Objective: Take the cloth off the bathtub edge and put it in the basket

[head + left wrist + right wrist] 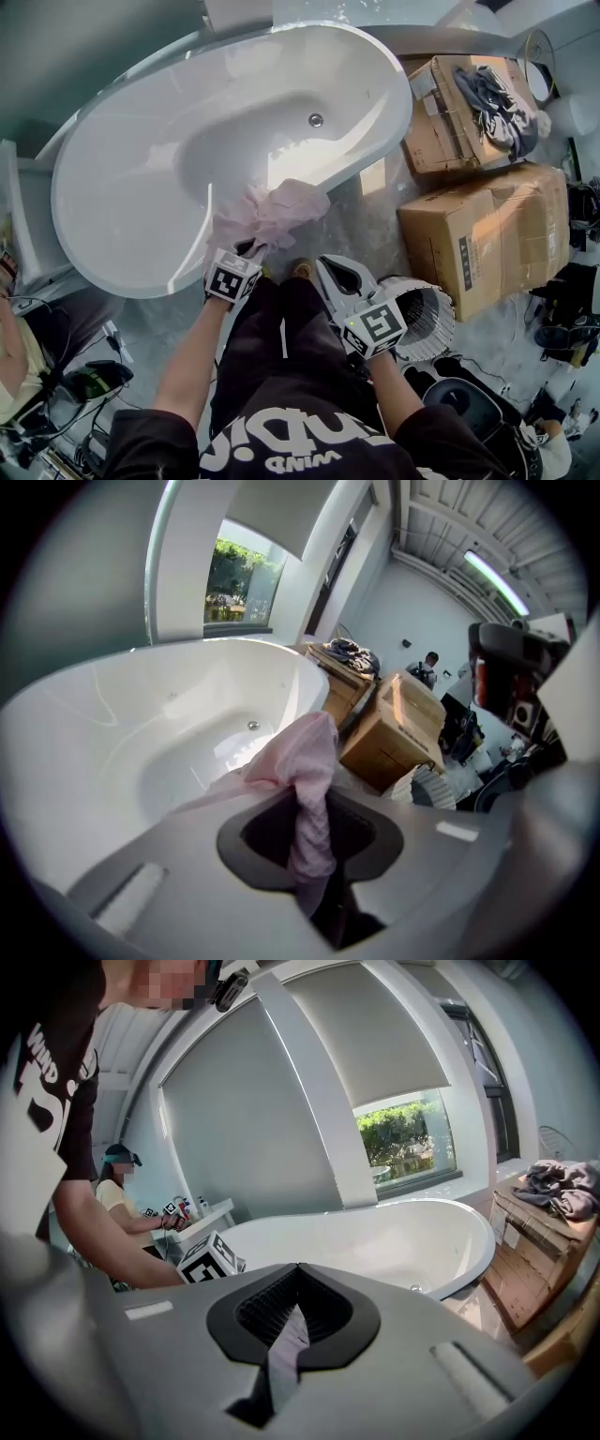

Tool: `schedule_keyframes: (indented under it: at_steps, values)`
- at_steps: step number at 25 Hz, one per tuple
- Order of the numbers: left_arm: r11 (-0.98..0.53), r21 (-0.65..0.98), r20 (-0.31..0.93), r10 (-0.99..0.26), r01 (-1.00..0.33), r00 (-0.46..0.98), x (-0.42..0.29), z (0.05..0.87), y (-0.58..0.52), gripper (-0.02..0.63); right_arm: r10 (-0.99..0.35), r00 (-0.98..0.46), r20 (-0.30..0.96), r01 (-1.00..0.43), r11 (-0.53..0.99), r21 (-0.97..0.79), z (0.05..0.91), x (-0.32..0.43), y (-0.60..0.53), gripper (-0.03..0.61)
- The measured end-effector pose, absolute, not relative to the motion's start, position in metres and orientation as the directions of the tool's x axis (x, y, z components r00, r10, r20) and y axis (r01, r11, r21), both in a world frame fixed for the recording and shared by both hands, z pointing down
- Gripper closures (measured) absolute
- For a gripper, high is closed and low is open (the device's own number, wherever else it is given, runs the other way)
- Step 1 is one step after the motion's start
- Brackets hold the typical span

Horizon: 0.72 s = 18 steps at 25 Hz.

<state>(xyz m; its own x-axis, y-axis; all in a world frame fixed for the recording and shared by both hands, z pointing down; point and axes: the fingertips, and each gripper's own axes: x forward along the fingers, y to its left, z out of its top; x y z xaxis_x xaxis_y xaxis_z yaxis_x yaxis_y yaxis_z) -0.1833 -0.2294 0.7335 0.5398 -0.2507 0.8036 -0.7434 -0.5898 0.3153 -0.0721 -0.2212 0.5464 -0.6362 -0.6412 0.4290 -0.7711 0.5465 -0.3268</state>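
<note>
At centre frame, by the near rim of the white bathtub (94, 253), the left gripper (251, 248) clamps a pink cloth (286, 211) that bunches out from its jaws. Lower right, the right gripper (339, 275) hovers empty, jaws nearly together, beside the white basket (433, 314).

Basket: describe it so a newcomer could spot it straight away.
From the big white bathtub, look across the floor to the two cardboard boxes. The basket stands right by the nearer box, beside the right gripper: round, white, with slatted sides, unlike the brown boxes.
</note>
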Motion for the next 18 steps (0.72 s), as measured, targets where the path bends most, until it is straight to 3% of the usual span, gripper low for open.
schedule_keyframes:
  at_steps: [18]
  values:
    - [-0.618,0.370,0.586,-0.424,-0.694,0.690,-0.162,0.524,-0.187,0.557,-0.697,-0.658,0.286,-0.753,0.609,-0.248,0.432,-0.070,-0.199,0.569]
